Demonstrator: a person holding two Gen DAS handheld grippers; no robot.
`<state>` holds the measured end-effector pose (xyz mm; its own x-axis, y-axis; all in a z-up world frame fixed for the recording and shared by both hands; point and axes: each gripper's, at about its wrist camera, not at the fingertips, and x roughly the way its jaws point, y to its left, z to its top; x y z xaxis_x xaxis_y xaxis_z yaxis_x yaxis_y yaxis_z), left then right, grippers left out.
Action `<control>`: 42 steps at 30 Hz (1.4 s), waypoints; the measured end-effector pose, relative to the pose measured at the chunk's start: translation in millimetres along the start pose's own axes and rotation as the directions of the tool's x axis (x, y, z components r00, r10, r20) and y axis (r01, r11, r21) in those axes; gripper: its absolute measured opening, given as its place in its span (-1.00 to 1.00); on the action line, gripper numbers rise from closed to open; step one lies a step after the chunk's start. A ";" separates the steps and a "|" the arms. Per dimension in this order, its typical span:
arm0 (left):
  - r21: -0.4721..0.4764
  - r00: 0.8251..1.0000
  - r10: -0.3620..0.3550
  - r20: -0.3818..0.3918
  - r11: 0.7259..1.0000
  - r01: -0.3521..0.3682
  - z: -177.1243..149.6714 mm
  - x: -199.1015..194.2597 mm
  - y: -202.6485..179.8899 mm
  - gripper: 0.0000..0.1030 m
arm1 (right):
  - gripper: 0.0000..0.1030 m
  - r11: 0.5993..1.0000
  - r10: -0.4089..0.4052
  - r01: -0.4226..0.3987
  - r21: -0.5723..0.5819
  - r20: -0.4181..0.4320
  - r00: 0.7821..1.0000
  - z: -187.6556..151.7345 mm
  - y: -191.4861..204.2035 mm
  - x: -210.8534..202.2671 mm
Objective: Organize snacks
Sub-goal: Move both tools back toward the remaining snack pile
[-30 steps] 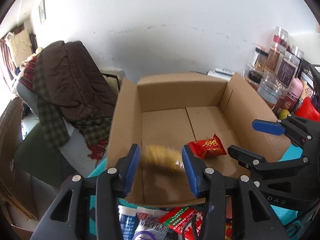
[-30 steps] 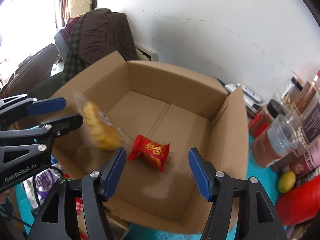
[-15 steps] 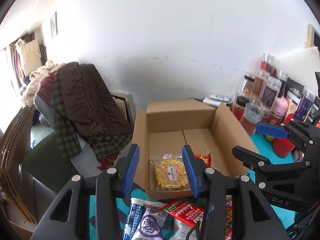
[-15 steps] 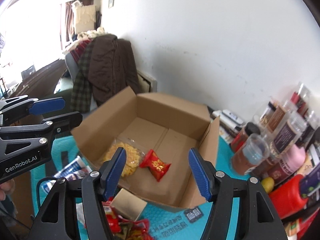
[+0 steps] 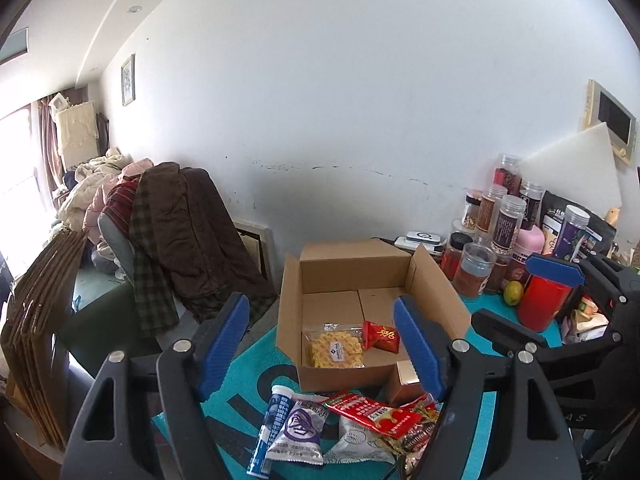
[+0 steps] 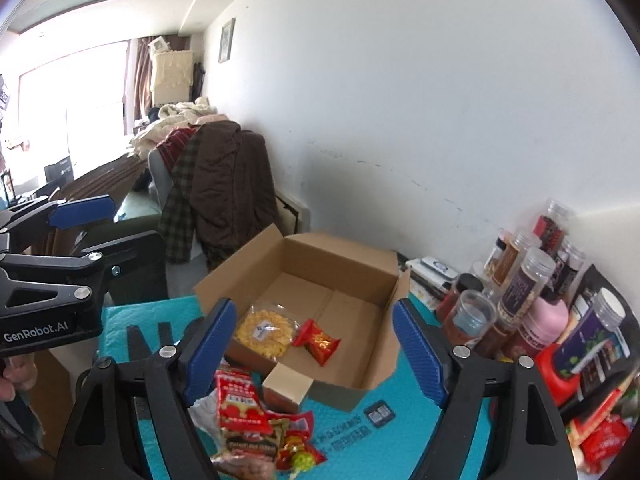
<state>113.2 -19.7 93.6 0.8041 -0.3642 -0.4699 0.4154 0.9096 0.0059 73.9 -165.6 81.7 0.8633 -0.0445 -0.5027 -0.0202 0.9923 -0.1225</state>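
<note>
The snack pile (image 5: 352,428) lies just below and ahead of our left gripper (image 5: 322,344) and right gripper (image 6: 316,350), both spread empty, the left probably nearer.

Yellow waffle pack (image 5: 335,347) flat in open cardboard box (image 5: 352,268), red packet (image 5: 382,335) beside it.
</note>
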 end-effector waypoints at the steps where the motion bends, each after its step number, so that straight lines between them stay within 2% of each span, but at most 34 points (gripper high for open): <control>1: 0.000 1.000 0.005 0.006 1.000 -0.005 -0.9 -5.3 0.1 0.46 | 0.71 1.000 -0.003 0.003 0.003 0.006 1.000 -1.6 1.3 -5.3; 12: -0.006 1.000 -0.026 0.011 1.000 0.026 -26.1 -41.3 0.0 0.46 | 0.81 0.999 -0.013 0.012 0.035 0.020 1.000 -29.2 17.1 -47.5; 24: -0.015 0.998 -0.057 -0.026 0.998 0.057 -59.2 -52.6 -4.4 0.46 | 0.81 0.997 -0.001 0.002 0.083 -0.011 1.000 -63.3 25.4 -57.4; 30: -0.019 0.995 -0.073 -0.061 0.997 0.072 -76.6 -48.4 -5.9 0.46 | 0.81 0.994 0.032 -0.026 0.110 -0.057 0.998 -83.5 27.8 -44.6; 42: -0.026 0.977 -0.112 -0.179 0.994 0.109 -113.2 -5.8 -4.2 0.46 | 0.81 0.987 0.079 -0.054 0.153 -0.166 0.983 -122.1 30.6 6.4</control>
<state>58.6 1.2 -3.7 0.6632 -0.4218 -0.6183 0.4893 0.8694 -0.0684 17.3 -149.7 -29.8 0.7632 0.0158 -0.6460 0.0105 0.9993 0.0369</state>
